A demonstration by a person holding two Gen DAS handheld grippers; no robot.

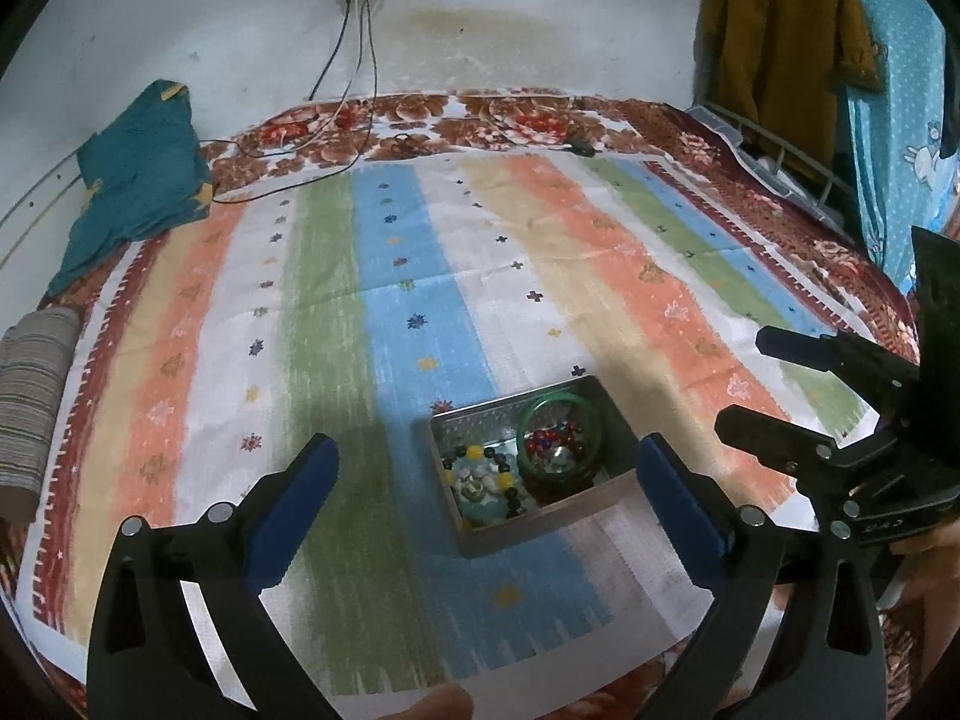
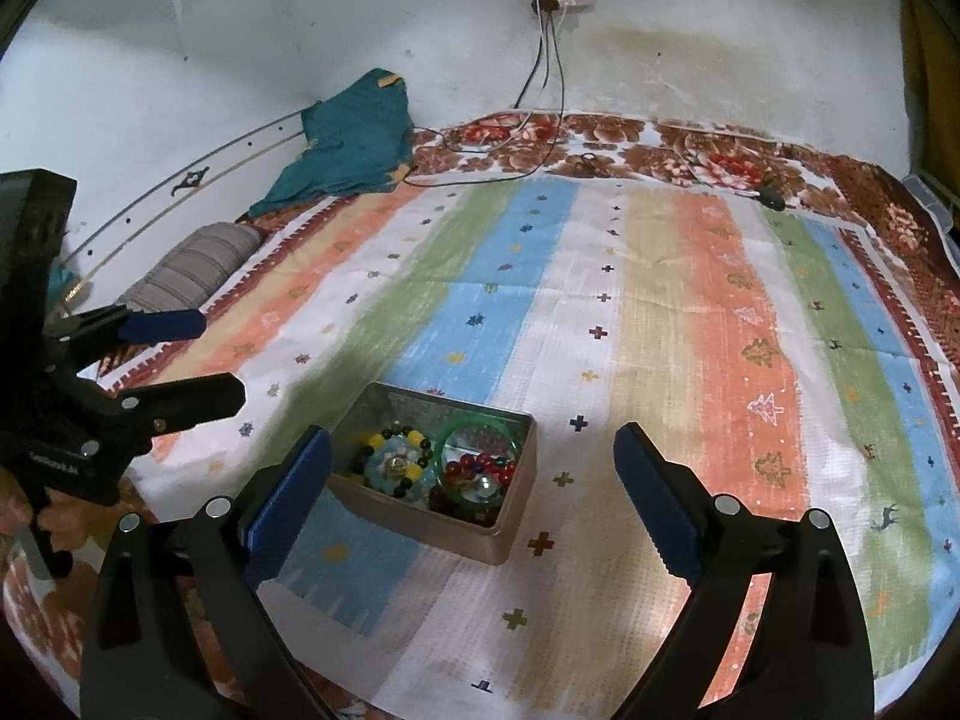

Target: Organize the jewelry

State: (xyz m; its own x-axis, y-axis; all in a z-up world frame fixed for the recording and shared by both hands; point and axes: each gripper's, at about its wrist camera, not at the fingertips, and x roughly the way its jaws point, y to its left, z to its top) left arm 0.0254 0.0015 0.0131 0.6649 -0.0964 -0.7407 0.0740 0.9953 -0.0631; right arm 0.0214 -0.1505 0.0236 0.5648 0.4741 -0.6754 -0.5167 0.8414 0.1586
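Left tongs [image 1: 489, 468]: held wide apart, nothing gripped.
Right tongs [image 2: 474, 459]: held wide apart, nothing gripped.
Metal box [image 1: 480, 531]: set on the striped bedspread [image 1: 420, 276], near edge.
Jewelry: green bangle [image 1: 561, 435] and beaded bracelet [image 1: 483, 483] kept inside.

Black left hand-held gripper [image 1: 489, 468], blue finger pads [image 1: 681, 498], silver bolts, bare fingertip skin [image 1: 435, 705]
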